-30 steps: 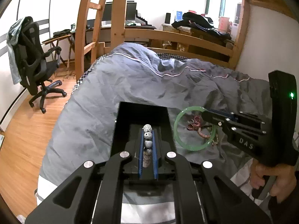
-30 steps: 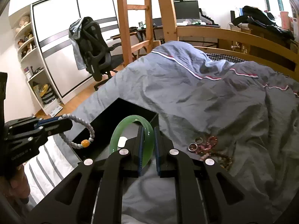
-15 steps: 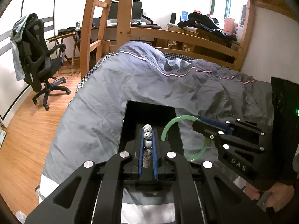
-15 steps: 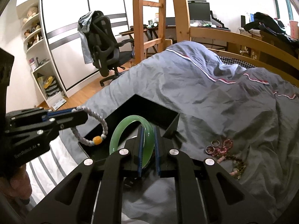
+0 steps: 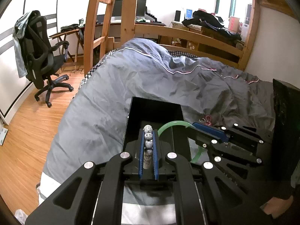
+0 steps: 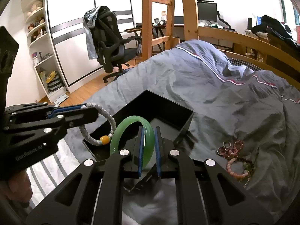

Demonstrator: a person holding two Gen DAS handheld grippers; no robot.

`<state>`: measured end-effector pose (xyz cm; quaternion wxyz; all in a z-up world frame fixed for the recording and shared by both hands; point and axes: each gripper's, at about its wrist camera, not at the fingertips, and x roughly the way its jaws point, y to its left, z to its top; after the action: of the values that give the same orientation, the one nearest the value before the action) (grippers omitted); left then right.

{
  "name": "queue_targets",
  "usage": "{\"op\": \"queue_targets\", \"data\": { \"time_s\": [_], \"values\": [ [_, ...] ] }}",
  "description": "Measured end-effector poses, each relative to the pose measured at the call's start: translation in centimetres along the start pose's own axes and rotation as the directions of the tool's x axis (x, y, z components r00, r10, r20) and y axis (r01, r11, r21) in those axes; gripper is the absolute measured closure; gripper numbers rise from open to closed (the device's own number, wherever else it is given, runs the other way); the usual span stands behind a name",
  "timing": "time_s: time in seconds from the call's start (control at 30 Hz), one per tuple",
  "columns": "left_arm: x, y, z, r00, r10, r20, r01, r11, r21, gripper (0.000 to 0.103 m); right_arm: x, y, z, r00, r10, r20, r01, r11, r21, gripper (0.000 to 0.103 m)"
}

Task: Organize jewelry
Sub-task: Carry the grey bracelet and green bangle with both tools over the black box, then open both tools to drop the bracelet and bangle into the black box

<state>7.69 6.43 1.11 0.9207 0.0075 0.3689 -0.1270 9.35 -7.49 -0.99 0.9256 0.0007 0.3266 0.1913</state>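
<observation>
My left gripper (image 5: 148, 131) is shut on a white speckled bead bracelet (image 5: 147, 142), held over the open black box (image 5: 131, 123) on the bed. In the right wrist view the same bracelet (image 6: 112, 121) hangs from the left gripper (image 6: 90, 110), with an orange bead at its low end. My right gripper (image 6: 149, 129) is shut on a green jade bangle (image 6: 129, 123), held above the black box (image 6: 168, 103). From the left wrist view the bangle (image 5: 168, 125) juts from the right gripper (image 5: 191, 127) over the box's right side. Loose rings and pink bead bracelets (image 6: 234, 155) lie on the quilt.
The grey quilt (image 5: 150, 78) covers the bed, bounded by a wooden frame and ladder posts (image 5: 129, 18). A black office chair (image 5: 43, 56) stands on the wood floor to the left. A white shelf unit (image 6: 41, 56) is seen at the far left. A hand (image 5: 277, 204) grips the right handle.
The right gripper has carried the green bangle leftward, from above the loose jewelry to over the box beside the left gripper. The left gripper with the bead bracelet has barely moved.
</observation>
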Motion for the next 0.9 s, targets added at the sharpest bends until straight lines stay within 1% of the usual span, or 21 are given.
{"op": "queue_targets", "data": {
  "time_s": [0.3,0.47,0.6,0.63,0.67,0.7,0.73,0.77,0.8,0.83,0.87,0.9],
  "values": [
    [0.1,0.1,-0.1,1.0,0.003,-0.001,-0.003,1.0,-0.003,0.095,0.1,0.0,-0.1,1.0,0.002,0.005,-0.003,1.0,0.011,0.092],
    [0.0,0.4,-0.1,1.0,0.018,0.003,-0.018,1.0,-0.018,0.095,0.3,-0.2,-0.3,1.0,0.002,0.0,-0.002,1.0,0.022,0.091],
    [-0.1,0.5,-0.1,1.0,0.013,0.006,-0.013,1.0,-0.027,0.095,0.7,-0.4,-0.3,1.0,0.026,-0.006,-0.025,0.999,0.037,0.09],
    [-0.1,0.5,-0.1,1.0,0.012,0.008,-0.012,0.999,-0.032,0.095,0.8,-0.4,-0.3,0.999,0.035,-0.007,-0.035,0.999,0.042,0.087],
    [-0.2,0.6,-0.1,1.0,0.014,0.011,-0.014,0.999,-0.037,0.094,0.9,-0.5,-0.4,0.998,0.055,-0.01,-0.055,0.997,0.049,0.078],
    [-0.2,0.7,-0.1,1.0,0.017,0.015,-0.017,0.999,-0.045,0.092,1.0,-0.5,-0.4,0.998,0.068,-0.013,-0.068,0.996,0.053,0.071],
    [-0.3,0.9,0.0,1.0,0.018,0.018,-0.017,0.998,-0.055,0.086,0.8,-0.7,-0.4,0.997,0.077,-0.004,-0.076,0.995,0.062,0.059],
    [-0.4,1.0,0.1,0.999,0.021,0.025,-0.019,0.998,-0.062,0.079,0.6,-0.8,-0.4,0.997,0.074,0.008,-0.075,0.995,0.07,0.049],
    [-0.5,1.1,0.2,0.999,0.027,0.033,-0.025,0.997,-0.068,0.075,0.3,-1.1,-0.4,0.997,0.069,0.024,-0.07,0.994,0.084,0.047],
    [-0.6,1.2,0.2,0.998,0.035,0.044,-0.032,0.997,-0.074,0.068,0.0,-1.5,-0.3,0.997,0.064,0.035,-0.067,0.993,0.098,0.045],
    [-0.7,1.3,0.3,0.998,0.037,0.054,-0.033,0.996,-0.081,0.061,-0.5,-2.1,-0.1,0.997,0.054,0.046,-0.059,0.992,0.115,0.04],
    [-0.8,1.3,0.4,0.997,0.033,0.063,-0.028,0.996,-0.088,0.058,-0.9,-2.7,0.0,0.998,0.039,0.053,-0.045,0.991,0.128,0.034]
  ]
}}
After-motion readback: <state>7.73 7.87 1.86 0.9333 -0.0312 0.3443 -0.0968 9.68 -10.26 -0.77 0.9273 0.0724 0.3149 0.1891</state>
